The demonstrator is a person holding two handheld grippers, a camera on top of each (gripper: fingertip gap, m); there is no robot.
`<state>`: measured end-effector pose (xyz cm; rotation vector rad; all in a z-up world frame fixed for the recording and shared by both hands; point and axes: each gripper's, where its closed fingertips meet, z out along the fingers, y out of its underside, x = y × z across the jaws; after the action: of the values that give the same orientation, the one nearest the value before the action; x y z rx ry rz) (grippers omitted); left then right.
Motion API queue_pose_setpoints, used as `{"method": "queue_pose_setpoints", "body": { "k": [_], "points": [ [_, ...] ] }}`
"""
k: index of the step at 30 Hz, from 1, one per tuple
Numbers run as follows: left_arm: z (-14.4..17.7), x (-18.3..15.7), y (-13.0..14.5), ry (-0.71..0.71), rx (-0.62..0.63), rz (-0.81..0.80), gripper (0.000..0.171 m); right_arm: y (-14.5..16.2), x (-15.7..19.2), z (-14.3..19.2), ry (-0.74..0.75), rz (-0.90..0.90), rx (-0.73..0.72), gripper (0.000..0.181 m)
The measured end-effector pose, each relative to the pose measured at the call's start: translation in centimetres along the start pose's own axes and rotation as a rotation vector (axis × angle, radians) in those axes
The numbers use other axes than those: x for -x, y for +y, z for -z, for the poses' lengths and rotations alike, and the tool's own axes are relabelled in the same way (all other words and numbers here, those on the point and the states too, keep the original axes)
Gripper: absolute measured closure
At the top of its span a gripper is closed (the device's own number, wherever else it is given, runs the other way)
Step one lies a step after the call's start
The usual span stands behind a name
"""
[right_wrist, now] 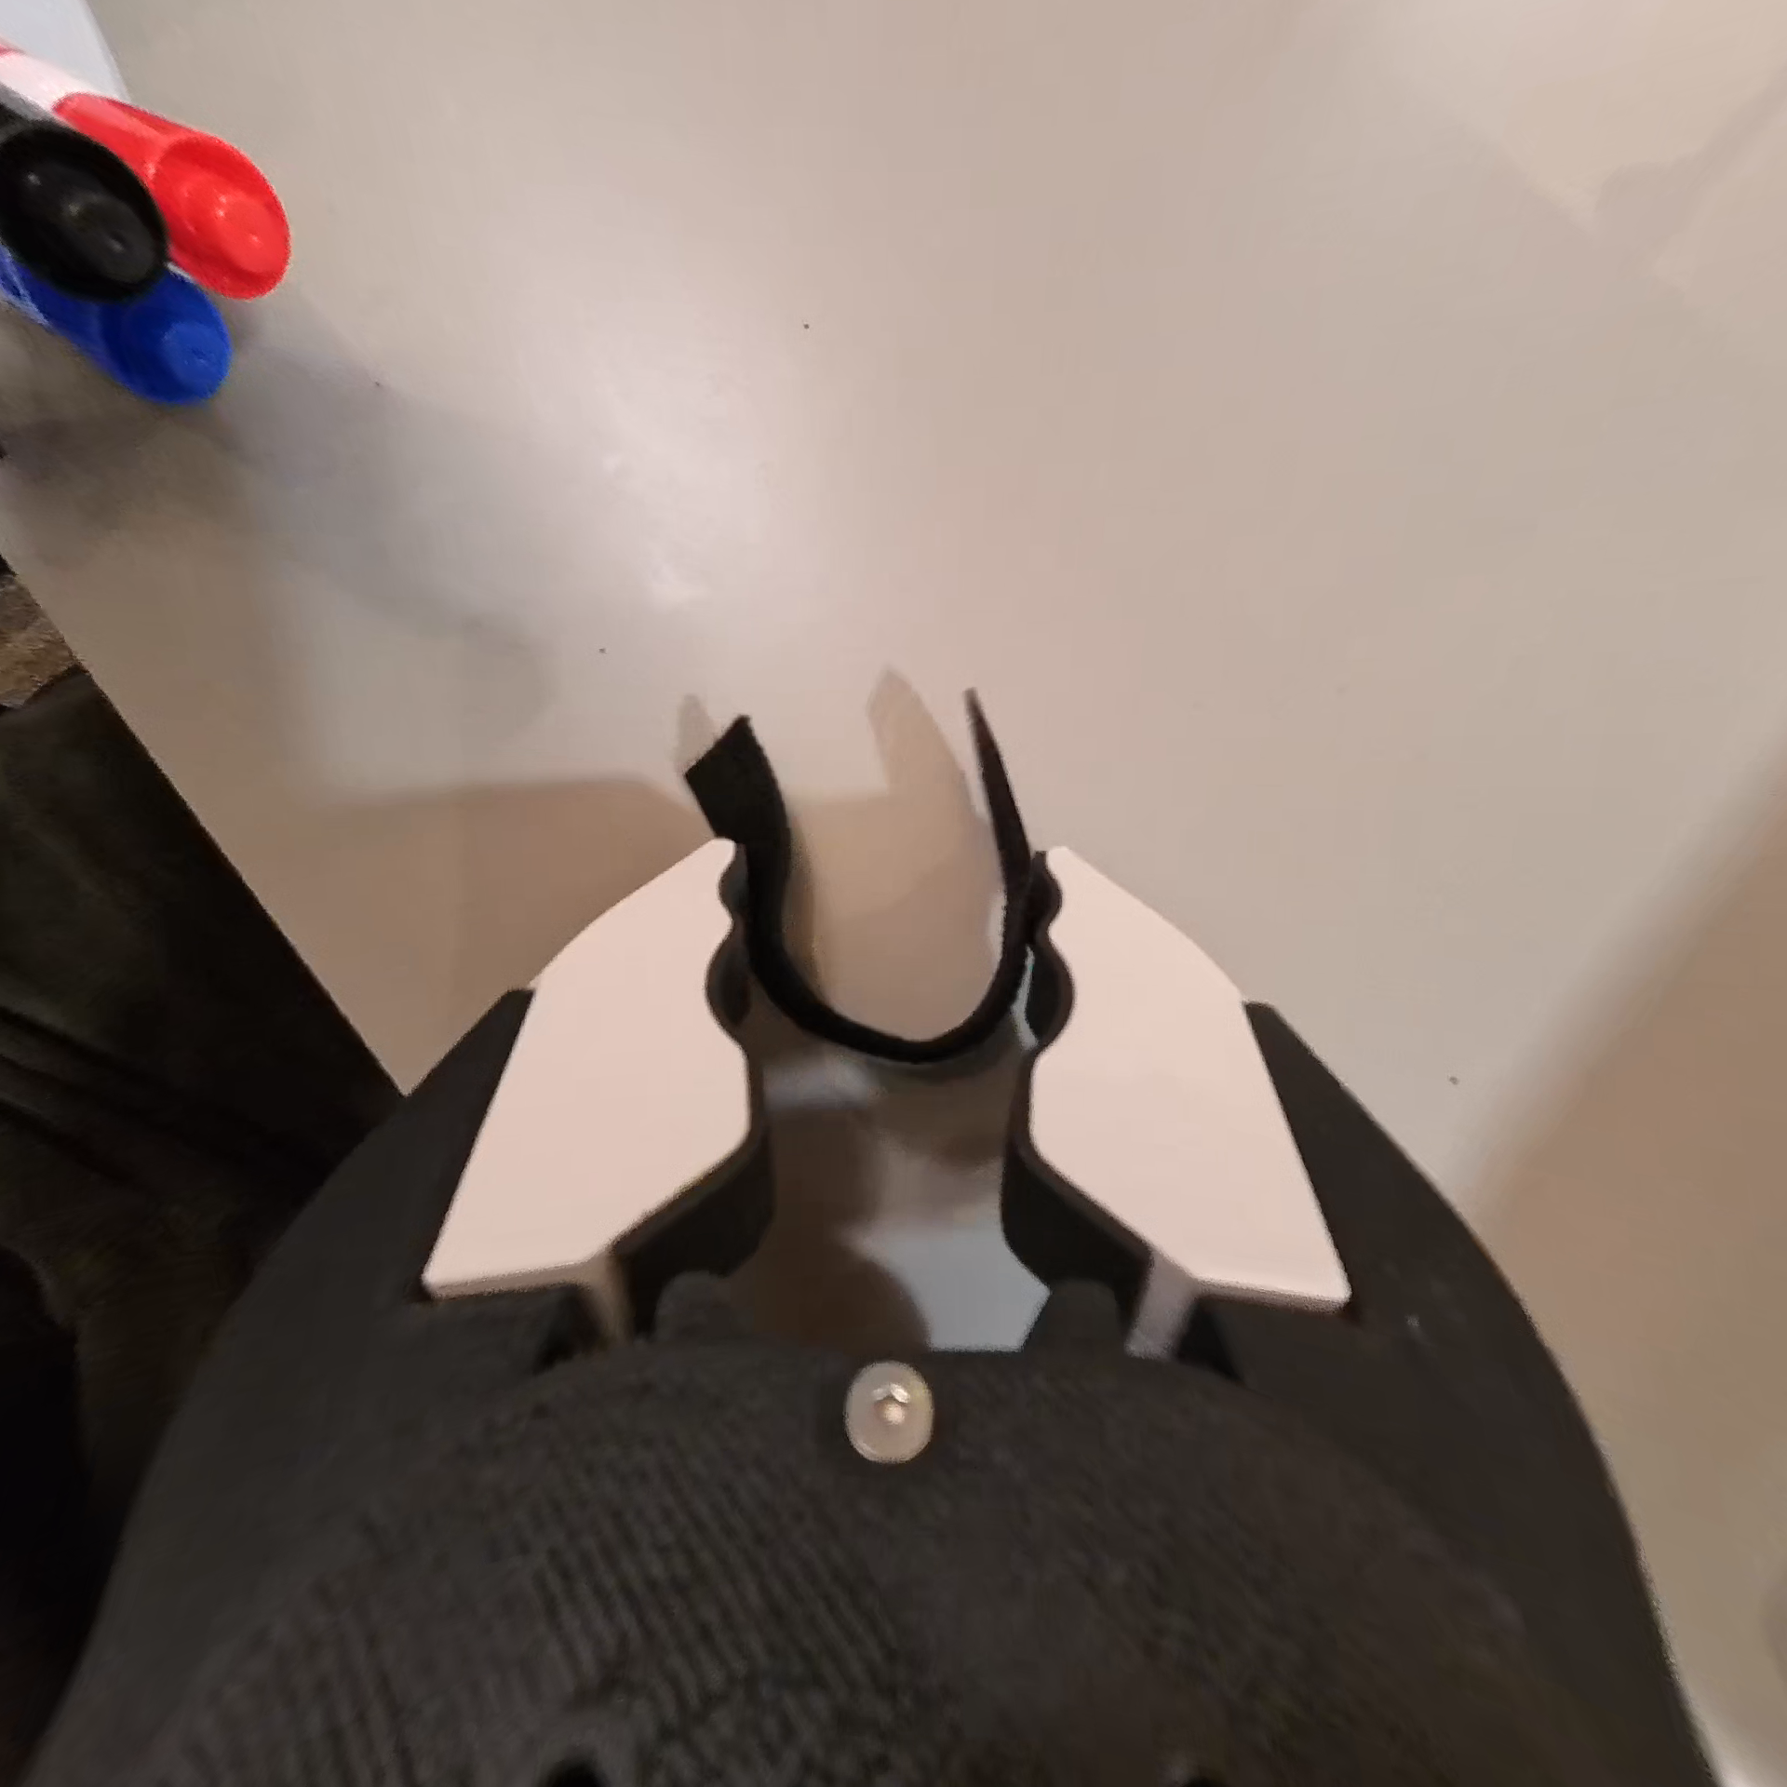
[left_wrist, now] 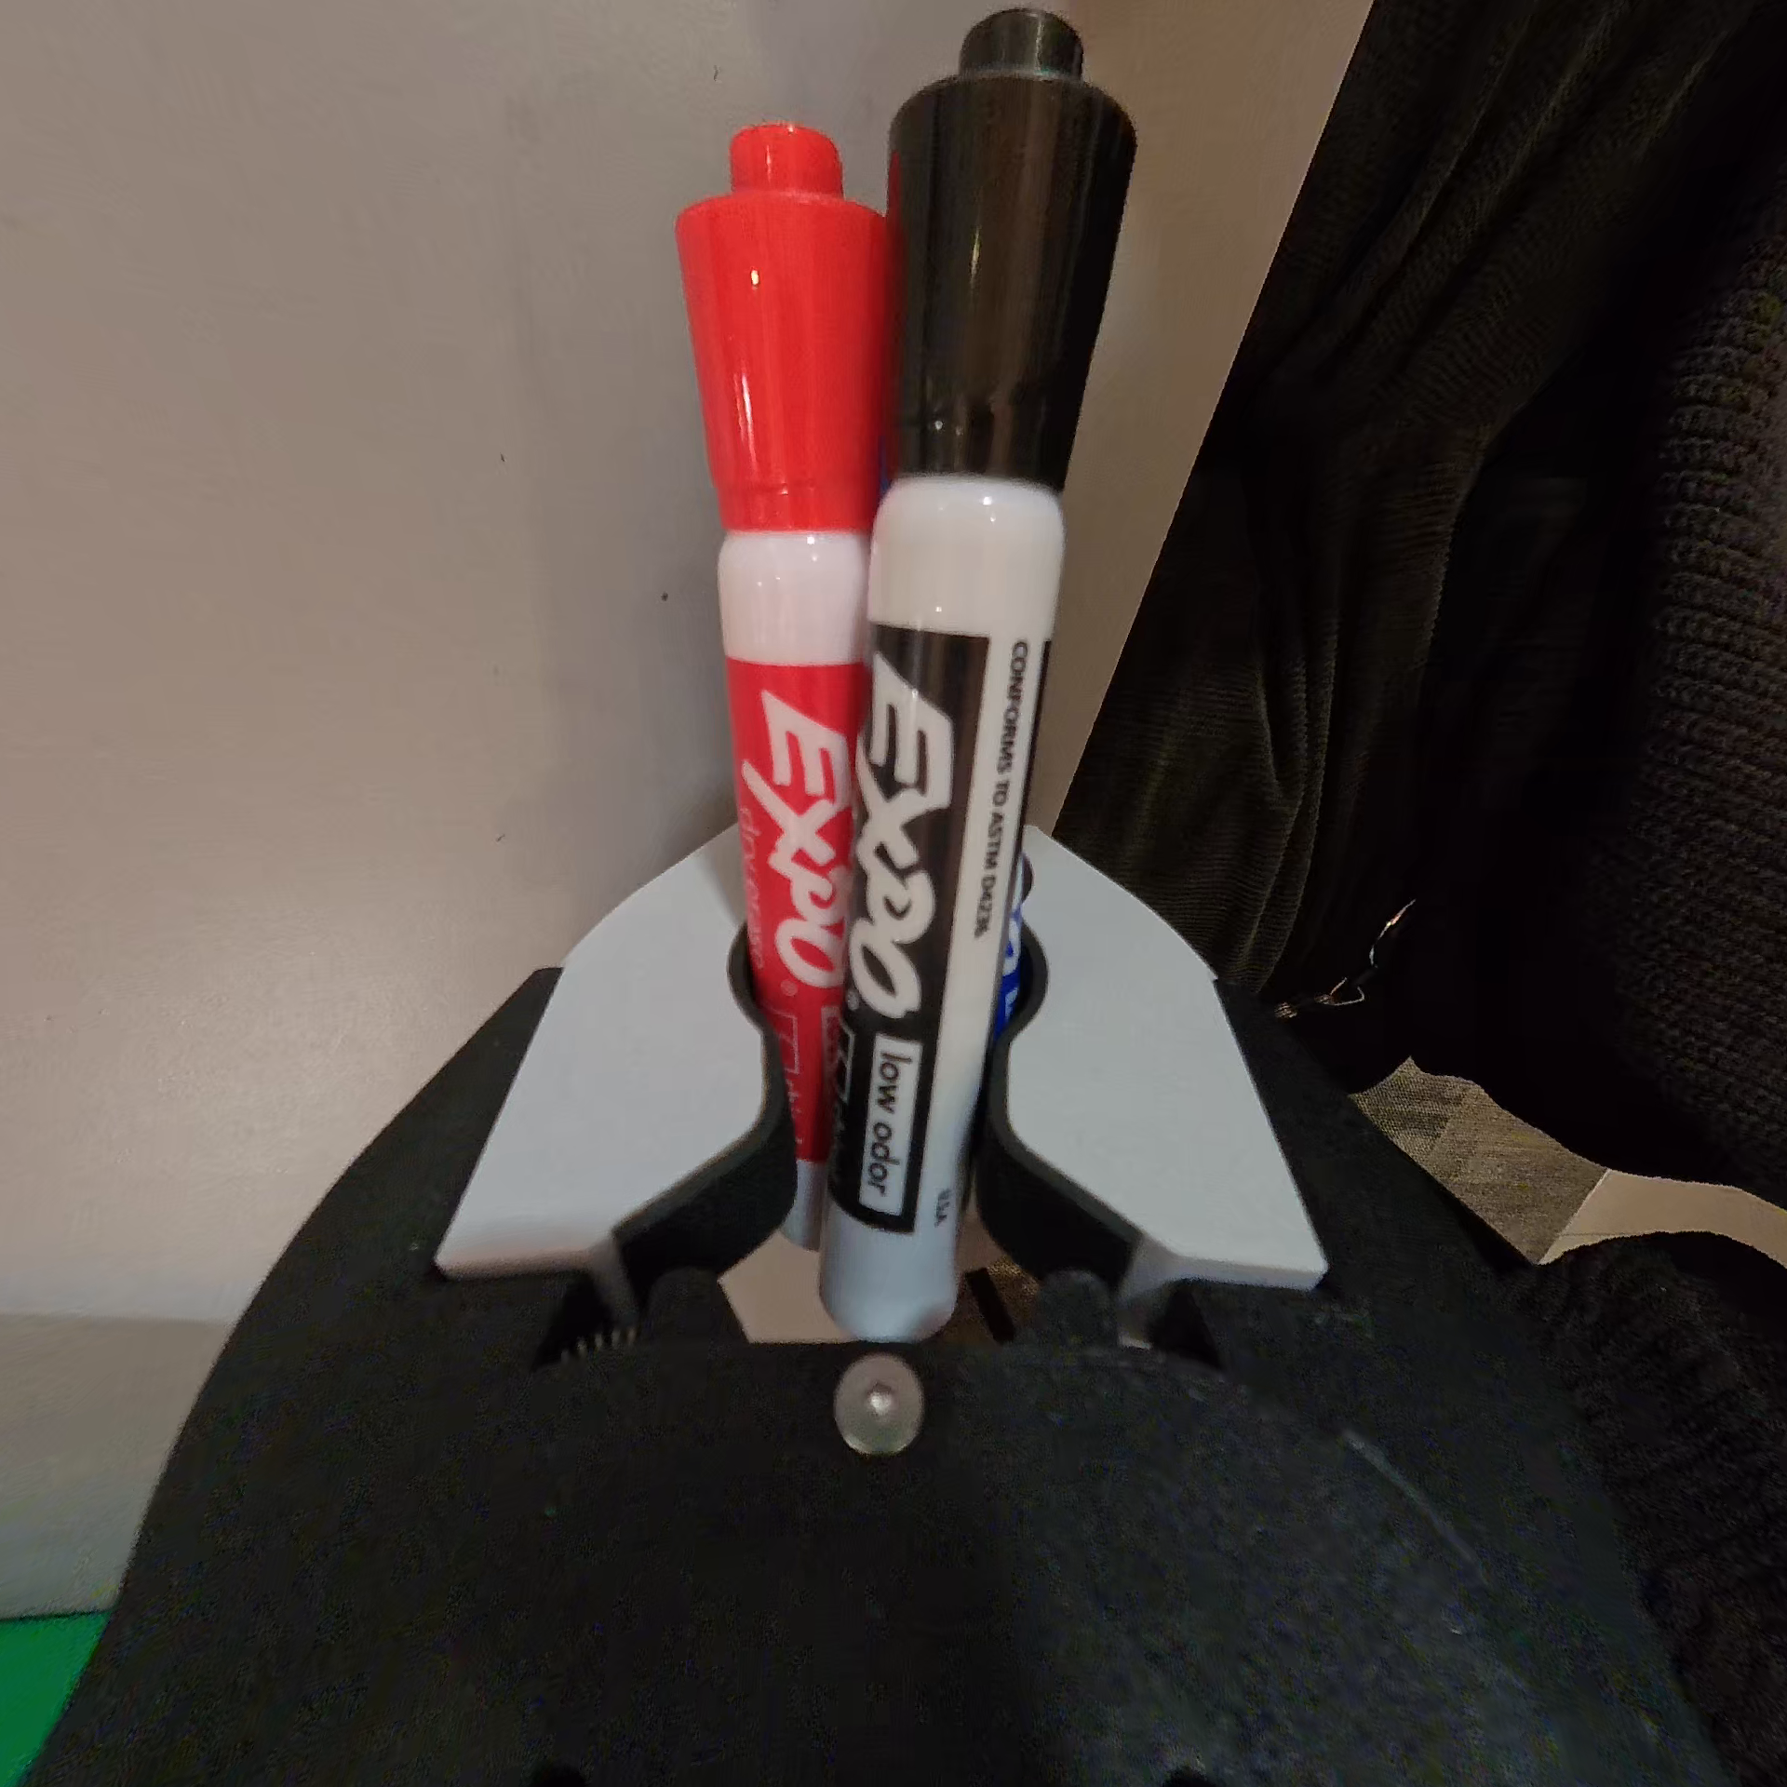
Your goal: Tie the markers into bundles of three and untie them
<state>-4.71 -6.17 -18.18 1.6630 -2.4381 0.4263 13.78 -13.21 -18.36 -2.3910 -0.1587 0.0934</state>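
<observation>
Holding three capped dry-erase markers as a cluster, the left claw (left_wrist: 885, 967) is clamped on their white barrels: a red-capped marker (left_wrist: 788, 541) on the left, a black-capped marker (left_wrist: 977, 619) in front, and a blue one (left_wrist: 1010, 967) almost hidden behind, only a sliver of its label showing. The caps point away from the camera, toward a pale off-white bench (left_wrist: 338, 580); dark knitted fabric (left_wrist: 1499, 580) (apparently a person's clothing) fills the right side of this view.

The right claw (right_wrist: 890, 928) is closed partway on a short black hook-and-loop strap (right_wrist: 885, 1035), which is pressed into a U between the white fingers (right_wrist: 619, 1093), both free ends (right_wrist: 730, 774) pointing forward over the bench. In the right wrist view the same three markers appear at the upper left, cap ends toward the camera: red cap (right_wrist: 218, 218), black cap (right_wrist: 82, 222), blue cap (right_wrist: 169, 348), packed touching one another and well apart from the strap.

Progress, as judged from this state: the three markers are gathered, and no strap is visible round them in either view, so the bundle is loose. Whether this falls before tying or after untying cannot be told. If tying lies ahead, the strap must be brought to the barrels, wrapped and fastened; other markers or bundles are not in view.
</observation>
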Motion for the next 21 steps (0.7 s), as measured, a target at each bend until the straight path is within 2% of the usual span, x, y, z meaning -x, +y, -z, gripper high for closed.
{"method": "queue_pose_setpoints", "body": {
  "k": [6, 16, 21],
  "points": [
    [0.0, 0.0, 0.0, 0.007, -0.006, 0.002, 0.126, 0.8, -0.3, 0.7, 0.011, 0.016, 0.026, 0.126],
    [0.0, 0.0, 0.0, 0.008, -0.007, 0.004, 0.126, 2.2, -0.4, 1.8, -0.022, 0.04, 0.066, 0.116],
    [0.0, 0.0, 0.0, 0.01, -0.009, 0.006, 0.126, 2.2, -0.4, 2.1, -0.026, 0.084, 0.058, 0.121]
  ]
}}
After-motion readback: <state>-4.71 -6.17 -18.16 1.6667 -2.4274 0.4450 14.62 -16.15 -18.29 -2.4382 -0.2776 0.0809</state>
